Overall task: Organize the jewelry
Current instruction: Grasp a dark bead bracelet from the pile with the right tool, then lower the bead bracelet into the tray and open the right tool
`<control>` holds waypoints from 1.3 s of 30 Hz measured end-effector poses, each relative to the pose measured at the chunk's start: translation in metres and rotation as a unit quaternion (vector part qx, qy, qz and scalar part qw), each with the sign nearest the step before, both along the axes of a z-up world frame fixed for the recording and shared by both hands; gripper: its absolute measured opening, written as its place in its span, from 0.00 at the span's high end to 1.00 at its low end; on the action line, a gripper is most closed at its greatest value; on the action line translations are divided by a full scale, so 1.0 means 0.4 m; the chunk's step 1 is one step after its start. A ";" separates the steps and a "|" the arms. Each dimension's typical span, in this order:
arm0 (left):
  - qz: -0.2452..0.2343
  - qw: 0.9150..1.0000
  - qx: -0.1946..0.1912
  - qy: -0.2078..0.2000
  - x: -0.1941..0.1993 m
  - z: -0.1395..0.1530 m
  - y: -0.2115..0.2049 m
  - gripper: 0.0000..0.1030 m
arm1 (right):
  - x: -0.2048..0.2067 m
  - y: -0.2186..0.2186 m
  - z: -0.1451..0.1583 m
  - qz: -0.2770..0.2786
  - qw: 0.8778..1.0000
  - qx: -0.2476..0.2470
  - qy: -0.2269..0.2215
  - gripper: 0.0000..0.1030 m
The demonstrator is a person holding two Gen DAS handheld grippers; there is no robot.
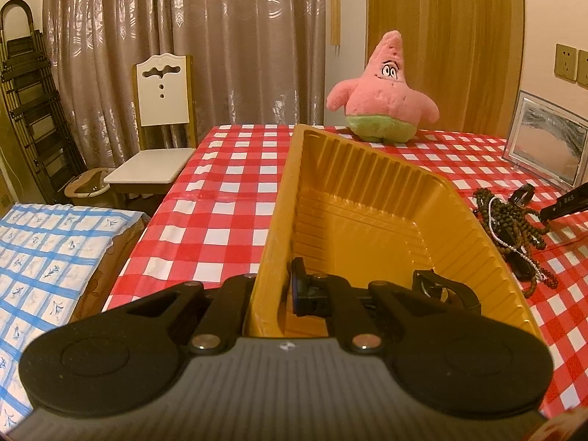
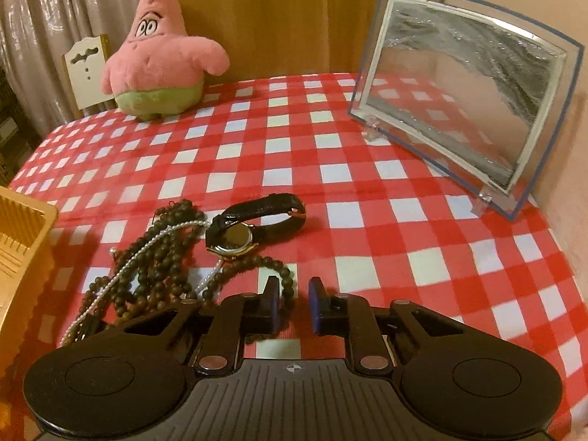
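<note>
My left gripper (image 1: 273, 296) is shut on the near left wall of a gold plastic tray (image 1: 371, 198), one finger inside and one outside. A dark watch (image 1: 446, 290) lies in the tray's near right corner. In the right wrist view my right gripper (image 2: 294, 303) is open and empty, low over the checked cloth, beside a strand of the dark bead necklaces (image 2: 161, 261). A thin pearl strand (image 2: 147, 250) runs across the beads. A black-strap watch (image 2: 253, 226) with a gold case lies just beyond them. The tray's corner (image 2: 22, 228) shows at the left.
A pink starfish plush (image 1: 384, 95) stands at the table's far edge. A clear-framed sand picture (image 2: 463, 92) stands at the right rear. The red checked tablecloth (image 2: 330, 154) covers the table. A white chair (image 1: 161, 136) and a blue checked surface (image 1: 55, 242) lie left of the table.
</note>
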State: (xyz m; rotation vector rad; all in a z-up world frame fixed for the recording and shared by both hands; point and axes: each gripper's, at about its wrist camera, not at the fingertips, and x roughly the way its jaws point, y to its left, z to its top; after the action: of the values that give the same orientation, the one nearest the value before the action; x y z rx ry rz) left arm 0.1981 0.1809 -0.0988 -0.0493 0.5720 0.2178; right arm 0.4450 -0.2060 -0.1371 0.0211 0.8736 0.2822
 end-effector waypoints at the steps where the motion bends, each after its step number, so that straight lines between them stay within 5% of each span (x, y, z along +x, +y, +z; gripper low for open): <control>1: 0.000 1.000 0.000 0.000 0.000 0.000 0.000 0.94 | 0.002 0.005 -0.004 0.002 1.000 -0.007 0.004 0.88; 8: 0.000 1.000 -0.001 0.000 -0.004 0.002 0.000 0.95 | -0.034 -0.011 0.021 -0.004 1.000 0.020 -0.004 0.94; 15: 0.000 1.000 -0.001 -0.001 -0.006 0.002 -0.003 0.95 | -0.121 -0.024 0.162 0.011 0.995 0.088 -0.042 0.94; 23: -0.002 1.000 -0.005 -0.002 -0.008 -0.001 -0.005 0.96 | -0.233 0.094 0.281 0.100 0.980 0.166 -0.044 0.94; 33: -0.004 1.000 -0.011 -0.005 -0.014 -0.001 -0.005 0.97 | -0.340 0.348 0.240 0.228 0.949 0.218 0.027 0.94; 39: -0.007 1.000 -0.013 -0.006 -0.020 -0.002 -0.007 0.97 | -0.359 0.447 0.180 0.258 0.944 0.200 0.047 0.94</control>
State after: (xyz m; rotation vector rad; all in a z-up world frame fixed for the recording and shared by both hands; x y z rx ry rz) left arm 0.1900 0.1782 -0.0996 -0.0725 0.5631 0.1964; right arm 0.3013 -0.0273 -0.0649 0.1859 0.8942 0.9541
